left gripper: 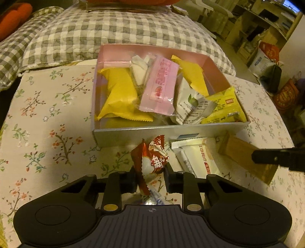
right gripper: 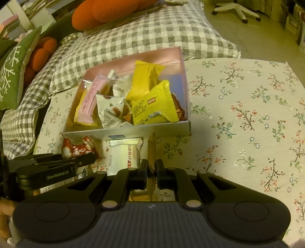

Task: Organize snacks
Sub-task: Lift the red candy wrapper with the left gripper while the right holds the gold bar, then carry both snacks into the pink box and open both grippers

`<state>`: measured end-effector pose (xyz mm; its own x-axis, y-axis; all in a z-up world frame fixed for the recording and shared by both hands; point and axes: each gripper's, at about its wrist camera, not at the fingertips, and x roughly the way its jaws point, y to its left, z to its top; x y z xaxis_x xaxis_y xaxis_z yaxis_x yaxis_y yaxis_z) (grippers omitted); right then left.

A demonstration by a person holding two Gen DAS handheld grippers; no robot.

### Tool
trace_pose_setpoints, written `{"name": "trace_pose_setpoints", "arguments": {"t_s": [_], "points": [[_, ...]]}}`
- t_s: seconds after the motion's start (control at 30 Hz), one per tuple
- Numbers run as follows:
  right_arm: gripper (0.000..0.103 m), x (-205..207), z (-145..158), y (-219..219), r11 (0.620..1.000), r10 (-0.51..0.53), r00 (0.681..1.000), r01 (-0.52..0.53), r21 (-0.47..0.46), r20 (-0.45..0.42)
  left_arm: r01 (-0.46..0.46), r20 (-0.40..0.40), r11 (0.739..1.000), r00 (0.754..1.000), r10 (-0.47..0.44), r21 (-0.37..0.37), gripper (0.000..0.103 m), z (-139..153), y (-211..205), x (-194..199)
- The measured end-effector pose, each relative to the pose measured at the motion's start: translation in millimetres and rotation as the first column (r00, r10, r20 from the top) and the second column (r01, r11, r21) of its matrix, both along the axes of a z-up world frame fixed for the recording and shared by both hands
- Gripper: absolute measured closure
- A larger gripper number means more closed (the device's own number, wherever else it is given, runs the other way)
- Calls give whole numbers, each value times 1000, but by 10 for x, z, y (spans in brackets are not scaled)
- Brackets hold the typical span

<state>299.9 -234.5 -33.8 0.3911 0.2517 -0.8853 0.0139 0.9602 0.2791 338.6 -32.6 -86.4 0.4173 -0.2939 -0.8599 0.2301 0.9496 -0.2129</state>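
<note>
A pink-lined open box (left gripper: 219, 70) (right gripper: 183, 76) holds several yellow, pink and white snack packets. My left gripper (left gripper: 150, 171) is shut on a red-and-white snack packet (left gripper: 152, 158), held just in front of the box's near wall; it also shows in the right wrist view (right gripper: 78, 149). My right gripper (right gripper: 152, 167) is shut on a flat brown packet (right gripper: 151, 152), seen edge-on there and as a brown slab in the left wrist view (left gripper: 240, 154). A white wafer packet (left gripper: 194, 156) (right gripper: 124, 154) lies on the floral cloth between the two grippers.
The floral tablecloth (right gripper: 247, 114) covers the table. A grey checked quilt (left gripper: 114, 34) lies behind the box. Orange cushions (right gripper: 106, 13) and a green pillow (right gripper: 13, 64) sit at the far left. Bags (left gripper: 266, 57) and shelves stand on the floor to the right.
</note>
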Motion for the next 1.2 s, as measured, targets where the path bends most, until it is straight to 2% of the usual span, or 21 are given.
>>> {"name": "trace_pose_setpoints", "arguments": {"t_s": [0.13,0.23,0.3,0.43,0.6,0.7,0.73,0.77,0.87,1.03,1.13,1.2], "points": [[95,6,38,-79,1000,-22,1000,22,5,7,31,13,999,999,-31,-21,80,87,45,-59],[95,5,68,-100,999,-35,999,35,6,11,84,55,996,995,-82,-39,80,239,17,-89],[95,3,102,-92,999,-39,999,39,14,16,118,88,990,990,-111,-78,80,377,-7,-97],[98,17,218,-94,999,-45,999,45,19,21,154,155,980,979,-134,-129,80,566,-50,-97],[99,30,255,-149,999,-45,999,44,21,18,144,155,982,980,-124,-123,80,533,-49,-41],[98,61,113,-112,999,28,999,-27,34,-23,134,129,986,984,-121,-98,80,433,-51,-24],[96,72,32,-96,999,43,998,-43,16,-37,131,125,987,985,-119,-94,80,416,-35,-31],[87,78,-46,-83,999,49,998,-50,-10,-43,129,125,987,985,-117,-94,80,418,-9,-36],[53,83,-294,-65,994,79,992,-86,-65,-102,128,134,987,984,-114,-100,80,441,16,-57],[55,-15,-467,104,969,185,970,-207,-132,-160,133,134,987,984,-121,-86,80,443,-22,-63],[76,-70,-506,210,937,216,963,-251,-244,-159,141,134,987,982,-129,-77,80,438,-28,-58],[77,-77,-449,219,936,209,964,-245,-252,-163,141,135,987,982,-130,-78,80,438,-1,-48]]}}
